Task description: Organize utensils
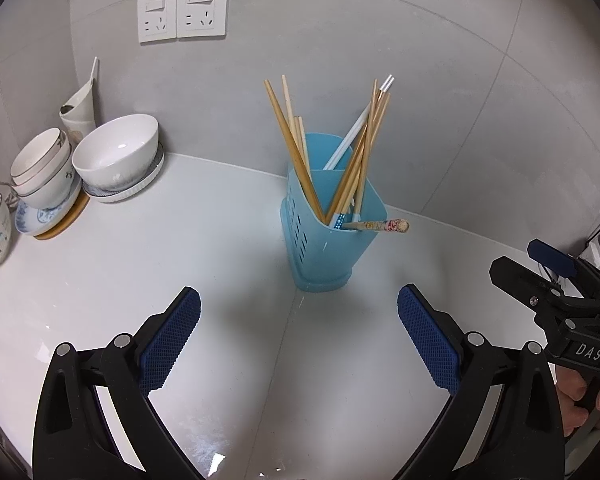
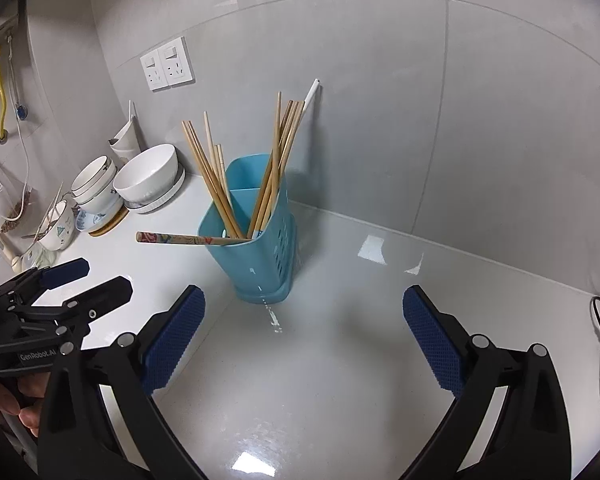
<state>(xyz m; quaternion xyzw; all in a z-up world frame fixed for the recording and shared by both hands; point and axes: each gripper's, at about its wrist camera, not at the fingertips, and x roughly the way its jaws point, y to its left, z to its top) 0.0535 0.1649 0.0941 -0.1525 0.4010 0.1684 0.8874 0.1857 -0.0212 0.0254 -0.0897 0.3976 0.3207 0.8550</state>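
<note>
So one blue holder stands on the white counter in the corner, about ten wooden chopsticks, one white pair and one patterned stick lying across its rim. My left gripper and right gripper are both spread wide, holding nothing. Three bowl stacks sit at left, two sockets on grey tile

light blue slotted holder, tan bamboo chopsticks, white chopsticks with silver tips, one floral red-and-yellow patterned chopstick, black claws with dark blue cross-hatched pads, glossy white surface, grey tiled wall, white bowls, blue-patterned plate
</note>
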